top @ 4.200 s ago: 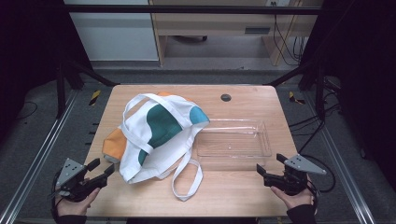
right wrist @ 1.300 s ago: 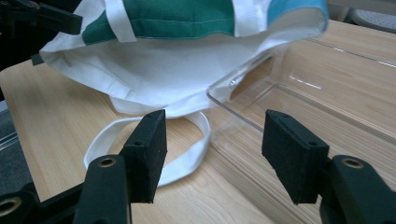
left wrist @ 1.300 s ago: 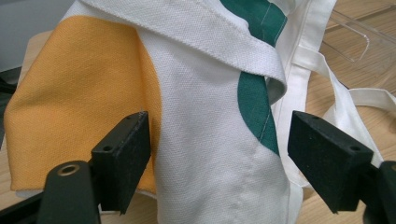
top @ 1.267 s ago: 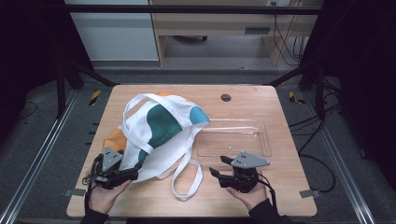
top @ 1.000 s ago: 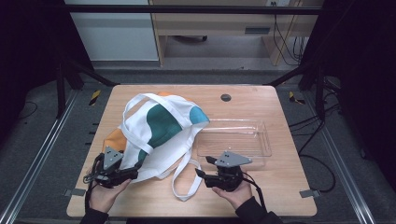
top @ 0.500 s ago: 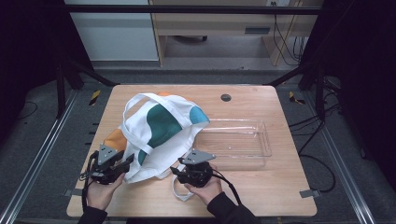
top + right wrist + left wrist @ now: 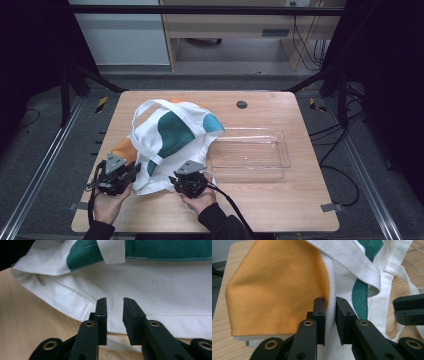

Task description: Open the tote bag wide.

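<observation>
With both jaws just closing, the left gripper [image 7: 329, 302] pinches the tote bag [image 7: 172, 137] near edge, while the right gripper [image 7: 114, 302] seemingly holds nothing yet, so lifting could drag the bag lopsided.

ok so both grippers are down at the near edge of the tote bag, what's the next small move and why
Probably finish closing both, then lift. The left gripper has a fold of the tote bag between its jaws, which have just been closing; the right gripper straddles the white hem with a gap left, its jaws closing too. With both edges pinched, the bag could be raised and opened near the clear tray.
</observation>
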Demonstrator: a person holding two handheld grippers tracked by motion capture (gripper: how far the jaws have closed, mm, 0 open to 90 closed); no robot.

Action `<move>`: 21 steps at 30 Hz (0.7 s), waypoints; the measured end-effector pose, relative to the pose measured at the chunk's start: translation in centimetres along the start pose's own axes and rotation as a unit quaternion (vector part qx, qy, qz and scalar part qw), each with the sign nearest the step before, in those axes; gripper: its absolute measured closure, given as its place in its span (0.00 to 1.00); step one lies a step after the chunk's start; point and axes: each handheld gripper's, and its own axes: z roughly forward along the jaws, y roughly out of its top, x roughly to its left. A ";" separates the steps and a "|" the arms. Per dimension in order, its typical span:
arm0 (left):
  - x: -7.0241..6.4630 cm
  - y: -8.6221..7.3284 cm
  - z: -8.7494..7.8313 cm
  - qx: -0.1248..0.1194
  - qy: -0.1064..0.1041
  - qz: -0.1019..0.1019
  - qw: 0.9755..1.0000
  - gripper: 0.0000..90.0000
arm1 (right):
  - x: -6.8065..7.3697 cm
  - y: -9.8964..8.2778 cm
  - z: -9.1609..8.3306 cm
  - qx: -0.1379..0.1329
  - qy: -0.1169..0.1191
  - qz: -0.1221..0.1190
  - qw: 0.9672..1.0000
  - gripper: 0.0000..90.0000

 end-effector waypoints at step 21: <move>0.4 0.7 -0.9 -0.043 -0.013 -0.013 0.999 0.99 | 0.5 -0.1 4.1 0.054 -0.025 0.007 0.998 1.00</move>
